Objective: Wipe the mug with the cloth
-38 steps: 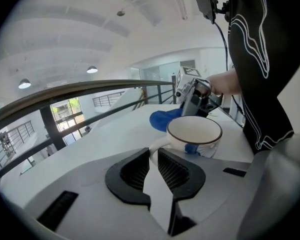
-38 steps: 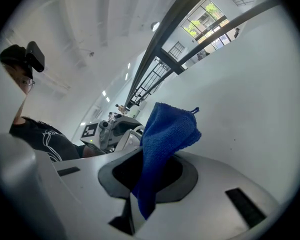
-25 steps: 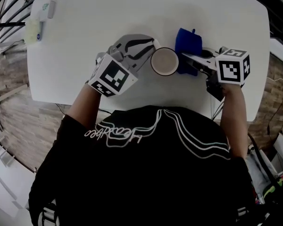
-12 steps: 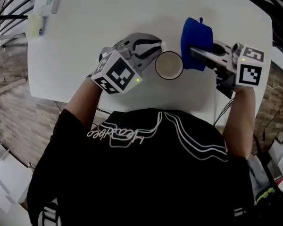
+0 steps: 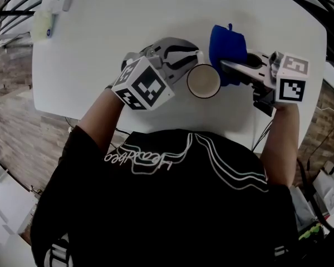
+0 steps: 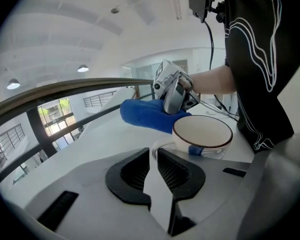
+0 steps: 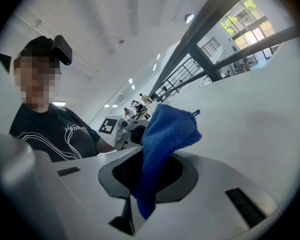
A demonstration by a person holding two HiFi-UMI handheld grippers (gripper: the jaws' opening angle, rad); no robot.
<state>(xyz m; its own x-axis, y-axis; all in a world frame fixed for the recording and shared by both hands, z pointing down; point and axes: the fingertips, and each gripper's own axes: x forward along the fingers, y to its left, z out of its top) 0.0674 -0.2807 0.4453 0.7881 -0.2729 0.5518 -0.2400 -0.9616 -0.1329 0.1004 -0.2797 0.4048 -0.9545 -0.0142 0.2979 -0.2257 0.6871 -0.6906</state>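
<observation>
Your left tool [image 5: 190,60] is closed narrow on the thin white handle [image 6: 153,153] of the round cream-white ceramic mug [image 5: 204,81]; the two dark pads pinch that handle from either side, and the mug stands upright with its open mouth up, its dark rim line showing all the way round. The mug sits near the middle of the white surface [image 5: 111,38], just in front of your chest; its handle points to about 10 o'clock, straight into the left tool. Your right tool [image 5: 228,67] is clamped on the blue terry cloth [image 5: 225,52]; a fold of it runs down between the jaws and hangs out beneath them, while the bulk bunches up past the tips. The cloth lies at 1 to 2 o'clock from the mug, right against the side away from the handle; whether it presses on the wall there, you cannot tell. The right tool comes in from 3 o'clock and the left from 9 o'clock, so the mug is between them. Far off at 10 o'clock, by the surface's corner, lie a few small pale objects [image 5: 43,24], too small to make out.
</observation>
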